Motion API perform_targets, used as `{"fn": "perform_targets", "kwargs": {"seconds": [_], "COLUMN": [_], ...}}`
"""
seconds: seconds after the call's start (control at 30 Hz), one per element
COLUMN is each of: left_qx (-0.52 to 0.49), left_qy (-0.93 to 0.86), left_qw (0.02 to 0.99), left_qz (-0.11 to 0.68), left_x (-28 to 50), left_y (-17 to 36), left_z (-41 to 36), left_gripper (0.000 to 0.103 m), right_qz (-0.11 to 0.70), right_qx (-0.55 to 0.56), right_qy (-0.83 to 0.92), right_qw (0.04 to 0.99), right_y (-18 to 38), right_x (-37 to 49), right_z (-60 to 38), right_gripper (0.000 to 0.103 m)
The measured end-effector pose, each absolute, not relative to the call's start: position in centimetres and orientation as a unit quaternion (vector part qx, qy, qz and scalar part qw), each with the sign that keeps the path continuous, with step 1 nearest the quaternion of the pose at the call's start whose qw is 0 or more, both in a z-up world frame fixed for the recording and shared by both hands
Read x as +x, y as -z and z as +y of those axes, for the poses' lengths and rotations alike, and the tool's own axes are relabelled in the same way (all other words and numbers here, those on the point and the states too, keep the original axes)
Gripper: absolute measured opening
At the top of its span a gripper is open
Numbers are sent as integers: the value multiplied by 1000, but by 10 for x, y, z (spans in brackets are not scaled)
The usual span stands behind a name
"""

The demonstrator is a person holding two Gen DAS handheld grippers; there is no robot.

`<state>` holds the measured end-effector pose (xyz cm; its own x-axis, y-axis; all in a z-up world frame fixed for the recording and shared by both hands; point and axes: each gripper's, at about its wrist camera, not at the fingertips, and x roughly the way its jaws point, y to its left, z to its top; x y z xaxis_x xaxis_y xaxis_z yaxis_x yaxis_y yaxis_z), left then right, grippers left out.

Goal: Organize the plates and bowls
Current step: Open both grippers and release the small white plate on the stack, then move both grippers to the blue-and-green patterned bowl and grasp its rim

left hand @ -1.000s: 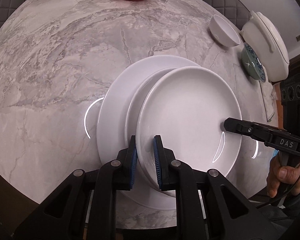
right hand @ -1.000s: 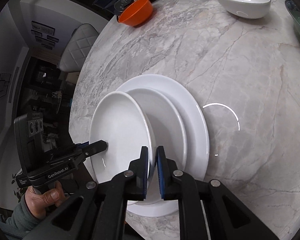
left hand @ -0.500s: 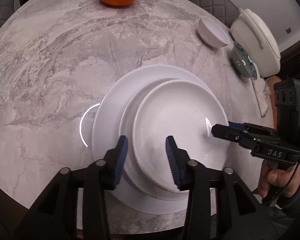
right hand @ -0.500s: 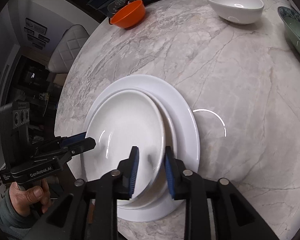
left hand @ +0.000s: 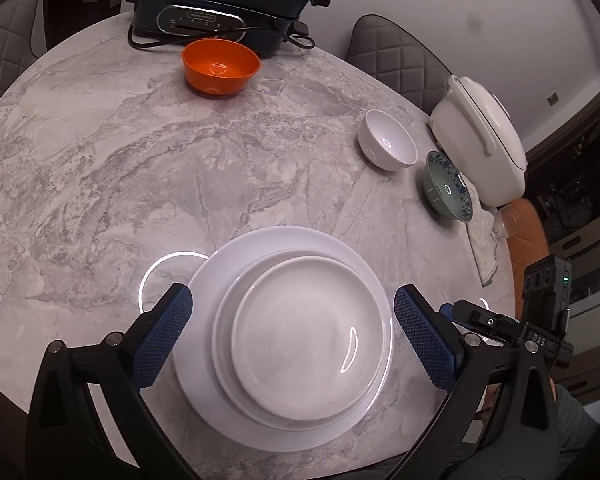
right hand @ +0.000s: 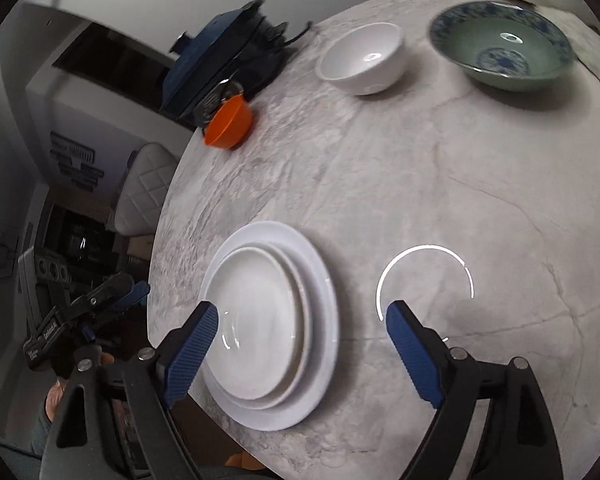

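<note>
Three white plates lie stacked near the table's front edge, the smallest plate (left hand: 306,340) on top and the largest plate (left hand: 220,280) at the bottom; the stack also shows in the right wrist view (right hand: 260,328). My left gripper (left hand: 292,336) is wide open and empty, raised above the stack. My right gripper (right hand: 300,348) is wide open and empty, above the stack's right side. An orange bowl (left hand: 220,66), a white bowl (left hand: 388,146) and a green-blue patterned bowl (left hand: 446,192) stand farther back on the marble table (left hand: 100,160).
A dark electric grill (left hand: 220,0) with its cord sits at the table's far edge behind the orange bowl. A white lidded rice cooker (left hand: 480,140) stands at the right edge on a cloth. Padded chairs surround the table.
Both grippers let go of the top plate, which now lies flat on the stack. Both opened wide and pulled back and up from the plates.
</note>
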<state>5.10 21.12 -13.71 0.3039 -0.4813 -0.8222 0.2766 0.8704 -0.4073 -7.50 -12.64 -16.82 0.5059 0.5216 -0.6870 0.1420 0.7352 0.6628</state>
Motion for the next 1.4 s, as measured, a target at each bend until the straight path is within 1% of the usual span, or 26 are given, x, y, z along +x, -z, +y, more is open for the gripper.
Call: {"fn": "perform_targets", "kwargs": {"seconds": [0.13,0.27,0.33,0.47,0.6,0.63,0.67,0.7,0.77,0.83,0.87,0.9,0.93,0.97,1.1,1.23,1.33,1.37,1.4], "left_qx": [-86,-88,-57,5,25,37,51,69,104,109,109,108,109,116,118,114,105,103,104], "left_qy": [245,245,233,220,227,227,230,225,202,204,203,206,210,209,220,222,225,228,230], "left_qw": [793,781,776,786,786,785,785,786,786,785,781,777,774,774,764,760,760,761,762], "left_qz": [550,568,583,578,575,576,574,572,575,575,580,585,587,586,595,600,600,598,597], "left_x": [47,52,60,86,123,133,140,147,159,169,174,178,181,183,186,188,192,193,193], "left_y": [142,145,145,141,142,145,148,153,165,174,179,185,188,191,204,209,212,213,213], "left_z": [179,135,100,25,-49,-69,-88,-104,-132,-150,-157,-163,-170,-177,-194,-199,-198,-198,-199], "left_gripper": [103,103,103,102,101,101,101,101,100,98,97,93,90,89,89,89,89,88,77], "right_qz": [480,479,474,461,462,470,476,482,485,492,498,503,508,516,540,550,555,556,558], "right_qx": [391,388,390,380,351,345,336,324,301,277,264,252,240,226,216,207,201,198,196], "right_qy": [-74,-57,-49,-23,0,2,5,7,14,15,16,16,13,11,6,-2,-4,-5,-7], "right_qw": [782,785,788,802,814,812,813,814,821,825,826,827,827,826,813,809,807,807,807], "right_y": [183,183,181,172,161,161,159,157,151,150,151,152,154,157,173,180,182,183,183], "right_x": [-92,-97,-95,-73,-32,-18,-6,6,24,38,41,48,53,57,69,73,79,81,83], "right_z": [-169,-206,-230,-291,-349,-360,-369,-376,-384,-387,-388,-387,-385,-382,-377,-373,-372,-370,-370], "right_gripper": [89,89,89,89,86,84,77,74,72,71,68,66,66,65,60,58,53,49,43]}}
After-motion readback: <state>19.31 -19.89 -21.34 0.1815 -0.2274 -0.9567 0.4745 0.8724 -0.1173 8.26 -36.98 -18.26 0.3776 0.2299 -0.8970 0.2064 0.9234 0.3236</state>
